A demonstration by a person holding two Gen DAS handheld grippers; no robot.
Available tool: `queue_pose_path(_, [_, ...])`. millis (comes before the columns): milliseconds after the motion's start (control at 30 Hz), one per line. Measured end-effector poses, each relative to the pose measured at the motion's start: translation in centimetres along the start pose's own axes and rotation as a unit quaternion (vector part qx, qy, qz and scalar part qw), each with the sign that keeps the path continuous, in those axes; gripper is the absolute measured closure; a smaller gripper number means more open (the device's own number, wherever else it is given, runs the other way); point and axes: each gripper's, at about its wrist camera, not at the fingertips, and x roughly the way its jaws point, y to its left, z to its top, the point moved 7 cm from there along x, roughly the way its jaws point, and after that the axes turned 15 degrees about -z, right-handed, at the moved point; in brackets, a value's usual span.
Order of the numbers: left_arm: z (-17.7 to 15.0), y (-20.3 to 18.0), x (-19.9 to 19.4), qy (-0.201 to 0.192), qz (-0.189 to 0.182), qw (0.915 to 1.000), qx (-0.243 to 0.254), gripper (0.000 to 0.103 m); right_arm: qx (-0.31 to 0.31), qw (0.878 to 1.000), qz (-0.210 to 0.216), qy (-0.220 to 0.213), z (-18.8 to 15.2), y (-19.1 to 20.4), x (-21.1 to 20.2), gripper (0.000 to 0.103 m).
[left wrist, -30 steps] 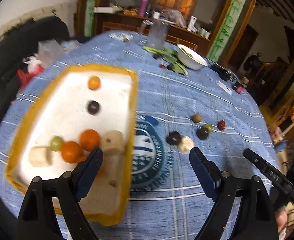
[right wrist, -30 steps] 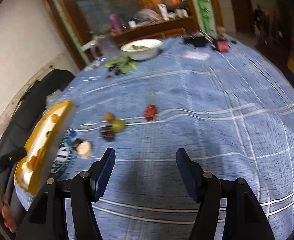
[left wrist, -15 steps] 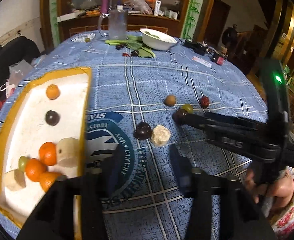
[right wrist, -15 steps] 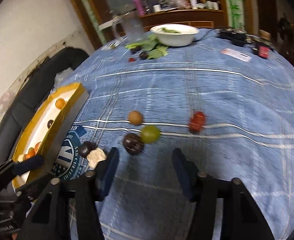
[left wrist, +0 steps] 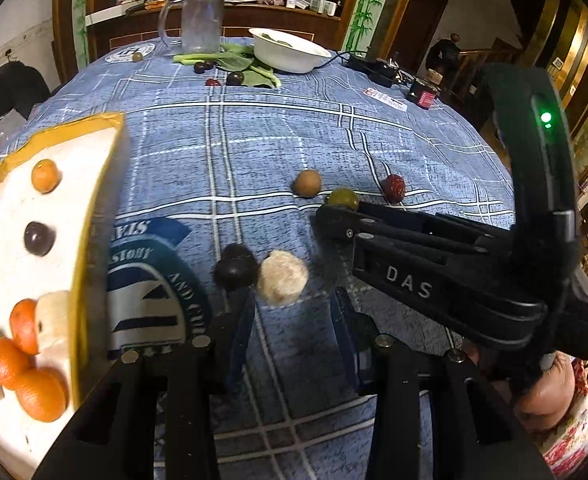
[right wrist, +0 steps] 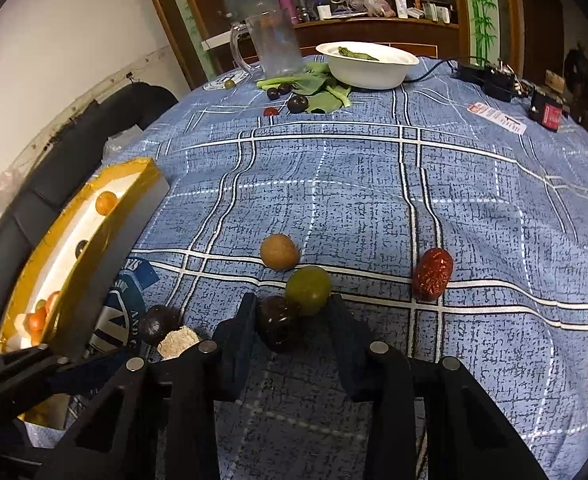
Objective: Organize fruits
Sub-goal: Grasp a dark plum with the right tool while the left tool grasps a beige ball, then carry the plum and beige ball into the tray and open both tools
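Right wrist — dark plum (right wrist: 275,322) between right gripper (right wrist: 291,320) jaws.

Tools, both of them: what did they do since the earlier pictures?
Left tool swung from the tray to the pale fruit and narrowed, holding nothing. Right tool moved in on the loose fruits; its jaws have just been closing, with the dark fruit between them, not clearly squeezed. Fruits and tray stayed put.

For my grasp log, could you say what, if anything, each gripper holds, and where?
Nothing yet. Jaws just closing on both: right gripper flanks the dark fruit without pressing; left gripper empty.
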Motion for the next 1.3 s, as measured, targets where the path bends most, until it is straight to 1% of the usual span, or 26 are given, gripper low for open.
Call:
queue_pose_path(100, [0.3, 0.0, 1.0, 0.007, 0.008, 0.9999, 0.005, 0.065, 0.02, 1.0, 0.014, 0.001, 0.1, -0.8, -0.2, 0.067])
queue_pose_path(133, [0.6, 0.1, 1.3, 0.007, 0.016, 0.9998, 0.006, 0.065, 0.027, 0.999, 0.02, 0.002, 0.2, -1.1, -0.2, 0.07])
queue_pose_path(167, [0.7, 0.1, 1.5, 0.006, 0.016, 0.9998, 0.006, 0.065, 0.037, 0.999, 0.027, 0.004, 0.3, -1.4, -0.3, 0.072])
queue_pose_path(233, [1.1, -0.1, 1.8, 0.004, 0.018, 0.9998, 0.01, 0.065, 0.051, 0.998, 0.036, 0.004, 0.3, -2.0, -0.5, 0.072])
queue_pose_path(367, [1.3, -0.5, 2.7, 0.006, 0.045, 0.9983, 0.037, 0.065, 0.053, 0.998, 0.039, 0.004, 0.4, -1.9, -0.6, 0.073])
queue_pose_path(433, [1.3, -0.8, 3.0, 0.007, 0.058, 0.9968, 0.053, 0.062, 0.05, 0.998, 0.043, 0.008, 0.4, -1.7, -0.5, 0.073])
queue_pose_path(533, [1.3, -0.8, 3.4, 0.007, 0.058, 0.9963, 0.063, 0.061, 0.054, 0.997, 0.046, 0.016, 0.2, -1.8, -0.2, 0.072])
queue_pose_path(567, [1.3, -0.7, 3.5, 0.01, 0.056, 0.9965, 0.061, 0.063, 0.053, 0.997, 0.044, 0.02, 0.2, -1.9, 0.0, 0.071])
queue_pose_path(600, [1.4, -0.6, 3.5, 0.009, 0.053, 0.9969, 0.057, 0.075, 0.052, 0.997, 0.043, 0.023, 0.1, -1.9, 0.2, 0.071])
queue_pose_path(700, [1.5, 0.1, 3.0, -0.005, 0.031, 0.9991, 0.029, 0.074, 0.042, 0.998, 0.04, 0.017, 0.1, -1.6, 0.1, 0.071])
queue_pose_path(733, [1.5, 0.4, 2.7, -0.01, 0.029, 0.9993, 0.02, 0.074, 0.035, 0.999, 0.037, 0.015, 0.1, -1.4, 0.0, 0.071])
queue_pose_path(833, [1.2, 0.4, 1.3, -0.026, 0.036, 0.999, 0.013, 0.074, 0.024, 0.999, 0.034, 0.009, 0.0, -1.1, -0.1, 0.076])
queue_pose_path(1067, [1.0, 1.5, -3.2, -0.065, 0.045, 0.9967, -0.02, 0.074, 0.042, 0.998, 0.043, -0.017, 0.5, -1.7, -1.2, 0.076])
queue_pose_path(1133, [1.0, 2.2, -5.1, -0.08, 0.055, 0.9949, -0.027, 0.074, 0.043, 0.998, 0.045, -0.029, 0.7, -1.7, -1.7, 0.076])
queue_pose_path(1233, [0.9, 4.2, -8.5, -0.105, 0.083, 0.9903, -0.037, 0.074, 0.043, 0.997, 0.048, -0.04, 0.7, -1.4, -2.3, 0.076])
queue_pose_path(1300, [0.7, 5.5, -10.4, -0.118, 0.094, 0.9874, -0.048, 0.074, 0.053, 0.995, 0.075, -0.032, 0.6, -1.0, -2.9, 0.076])
